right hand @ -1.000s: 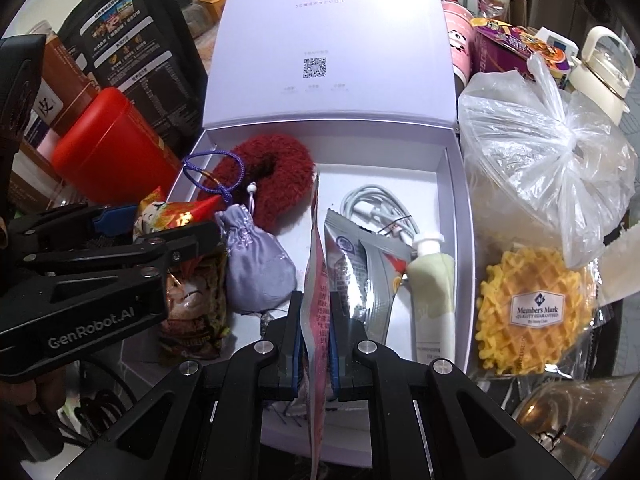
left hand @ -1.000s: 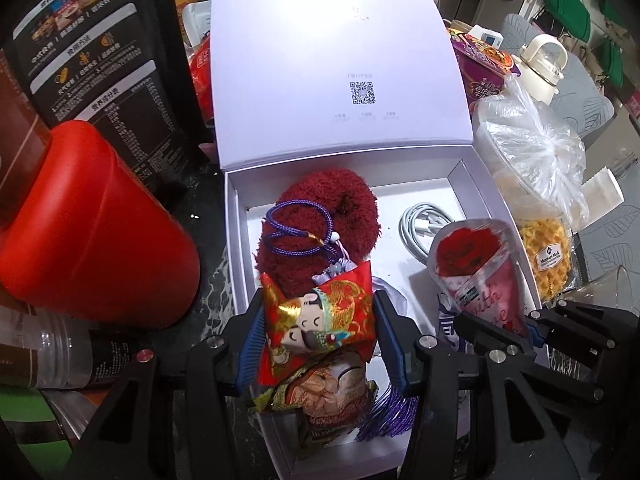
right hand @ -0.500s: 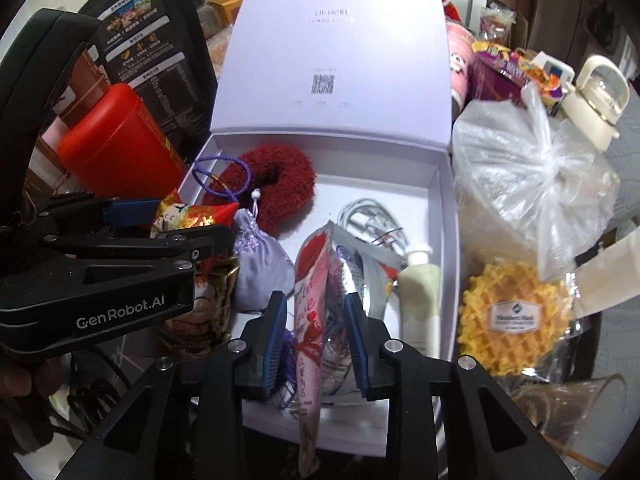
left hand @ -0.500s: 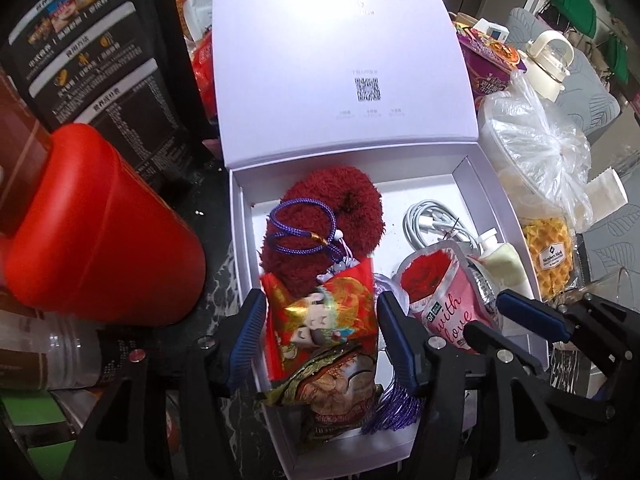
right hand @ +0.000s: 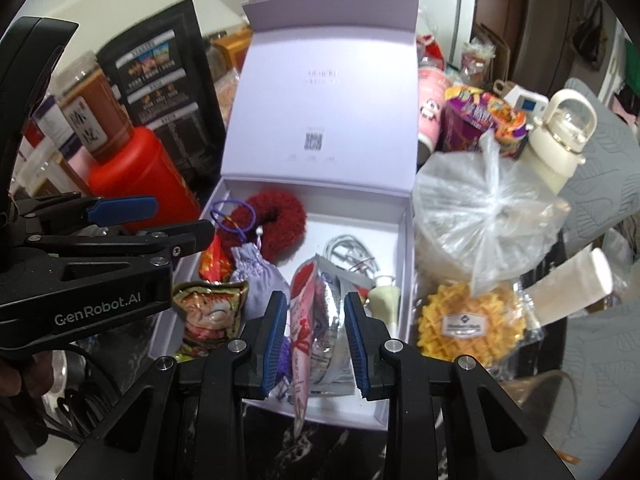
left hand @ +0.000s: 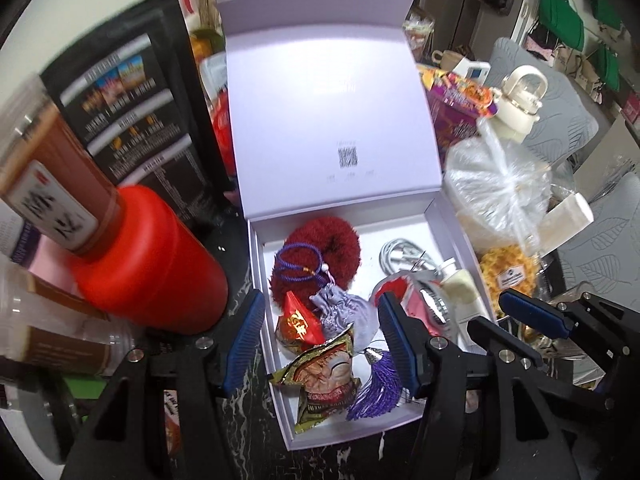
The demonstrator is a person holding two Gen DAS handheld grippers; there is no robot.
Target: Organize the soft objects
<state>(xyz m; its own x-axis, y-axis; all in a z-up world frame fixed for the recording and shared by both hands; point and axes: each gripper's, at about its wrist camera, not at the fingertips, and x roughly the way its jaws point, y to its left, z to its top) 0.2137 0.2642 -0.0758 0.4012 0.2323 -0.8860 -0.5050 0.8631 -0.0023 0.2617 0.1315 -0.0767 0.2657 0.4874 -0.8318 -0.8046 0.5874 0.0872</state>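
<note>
- Left gripper (left hand: 322, 342): lower centre of left wrist view, jaws apart w/ nothing pinched. Blue pads stand either side of the box's left half, above the items, not touching them.
- Right gripper (right hand: 316, 340): lower centre of right wrist view, jaws apart. Pink rose packet (right hand: 301, 320) stands on edge in the gap btwn the pads, leaning toward the left pad; can't tell if it brushes it. No clamp.
- Lavender box (left hand: 264, 300): centre of both views, lid (left hand: 328, 120) upright at the back, QR mark on its inner face.
- Inside box, left wrist view: fuzzy dark-red scrunchie (left hand: 320, 248) at upper left w/ purple cord (left hand: 298, 266) lying on it. Just below, grey-lilac drawstring pouch (left hand: 344, 312) beside a red-and-gold sachet (left hand: 298, 320). Printed face sachet (left hand: 326, 376) at the near edge, purple tassel (left hand: 378, 384) to its right.
- Right half of box: white cable (left hand: 404, 256) coiled at upper right, pale green tube (left hand: 460, 292) along the right wall, silver foil packet (right hand: 334, 320) next to the pink packet.
- Outside box: red canister (left hand: 148, 264) at left; tied clear plastic bag (right hand: 480, 208) and waffle pack (right hand: 468, 324) at right; cream bottle (right hand: 560, 140) at upper right.
- A hand (right hand: 16, 376) shows dimly at lower left edge of right wrist view, under the left gripper body.
</note>
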